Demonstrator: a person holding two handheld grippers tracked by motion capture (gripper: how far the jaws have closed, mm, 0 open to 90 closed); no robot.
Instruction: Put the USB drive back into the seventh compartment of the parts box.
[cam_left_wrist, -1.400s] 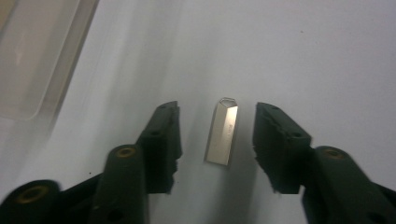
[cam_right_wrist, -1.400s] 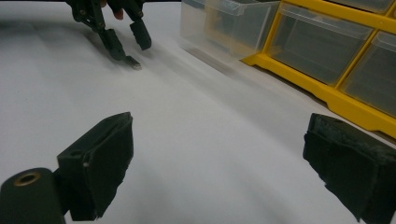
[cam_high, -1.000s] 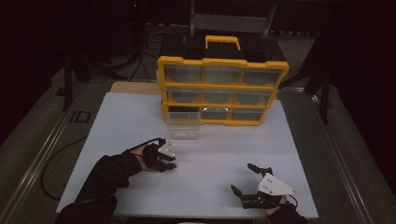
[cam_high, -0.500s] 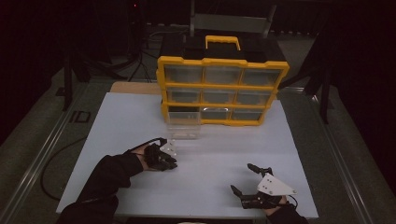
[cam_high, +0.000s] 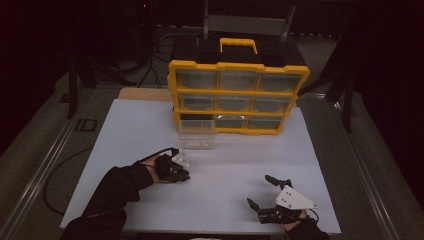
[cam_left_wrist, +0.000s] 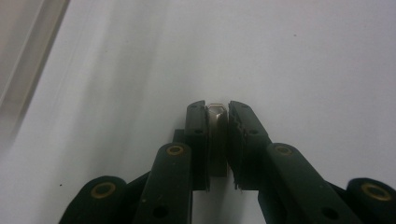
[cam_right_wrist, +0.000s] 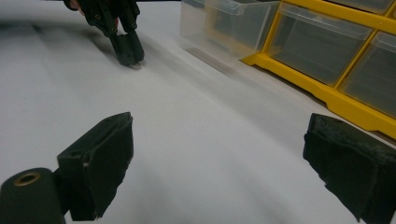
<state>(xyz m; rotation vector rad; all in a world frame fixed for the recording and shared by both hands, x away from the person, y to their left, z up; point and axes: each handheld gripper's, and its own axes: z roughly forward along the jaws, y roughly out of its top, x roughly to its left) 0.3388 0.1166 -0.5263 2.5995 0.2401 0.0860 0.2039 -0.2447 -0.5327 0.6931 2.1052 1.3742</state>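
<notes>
1. A small metal piece (cam_left_wrist: 216, 112) is being clamped between the jaws of the left gripper (cam_left_wrist: 216, 122), which have just been closing on it; in the left gripper view its pale, angled tip is showing at the jaw ends, just above the white surface (cam_left_wrist: 303, 56).
2. What kind of piece is being held cannot be told; it is too small and mostly covered by the pads.
3. In the high view the left gripper (cam_high: 176, 169) is being held low over the left half of the surface (cam_high: 240, 165), with a dark sleeve (cam_high: 112, 187) coming in from the bottom left.
4. The right gripper (cam_high: 260, 192) is being held near the front right edge of the surface, well apart from the left one, its grey plate (cam_high: 295, 198) facing up.
5. Its jaws are standing wide apart with nothing between them, as the right gripper view is showing: one black pad (cam_right_wrist: 100, 161) at the left, the other at the right, bare white surface between.
6. In that same view the left gripper (cam_right_wrist: 127, 50) is being seen farther off, tips down on or just above the surface.
7. A yellow organiser (cam_high: 237, 95) with clear drawers is standing at the back of the surface, a yellow handle (cam_high: 238, 44) on top.
8. One clear drawer (cam_high: 196, 134) is sitting pulled out in front of its bottom left corner, between the organiser and the left gripper.
</notes>
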